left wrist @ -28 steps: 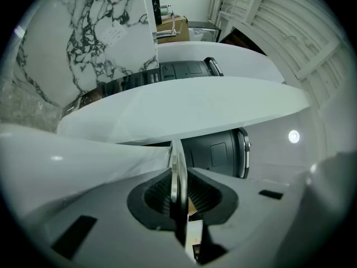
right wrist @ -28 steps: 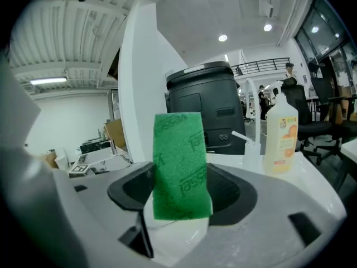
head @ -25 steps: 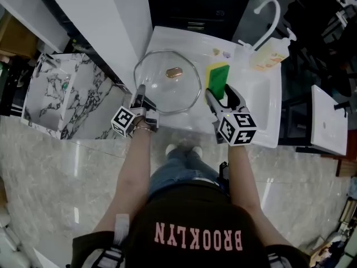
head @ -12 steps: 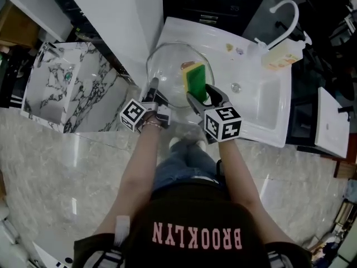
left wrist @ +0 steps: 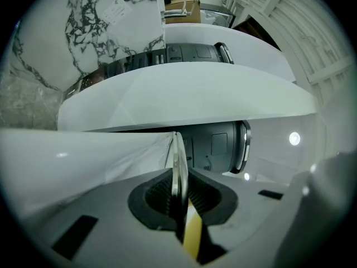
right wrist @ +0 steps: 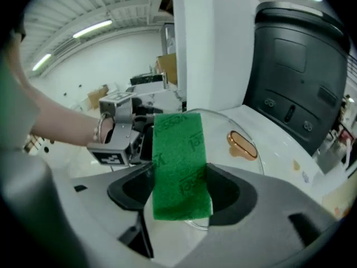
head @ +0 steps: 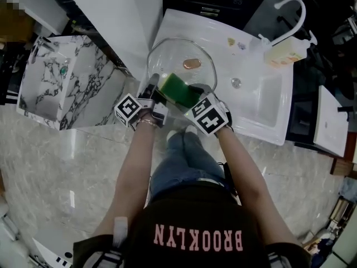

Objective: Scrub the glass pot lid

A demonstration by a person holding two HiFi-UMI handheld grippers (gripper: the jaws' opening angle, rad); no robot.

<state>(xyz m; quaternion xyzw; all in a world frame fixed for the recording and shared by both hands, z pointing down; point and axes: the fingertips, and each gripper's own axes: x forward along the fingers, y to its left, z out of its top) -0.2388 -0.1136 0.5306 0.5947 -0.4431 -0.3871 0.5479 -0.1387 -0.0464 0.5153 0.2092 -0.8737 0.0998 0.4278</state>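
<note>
Left gripper view shows my left claw [left wrist: 179,199] clamped shut on the near rim of the round clear glass pot lid [head: 174,54], which sits at the left end of the white sink counter [head: 254,113]. My right claw [right wrist: 181,197] pinches a green rectangular scouring sponge [right wrist: 179,161], held over the lid's near part, just beside the left claw.

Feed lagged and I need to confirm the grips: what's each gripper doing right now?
Left gripper: closed on the rim of the glass pot lid.
Right gripper: closed on the green sponge.
</note>
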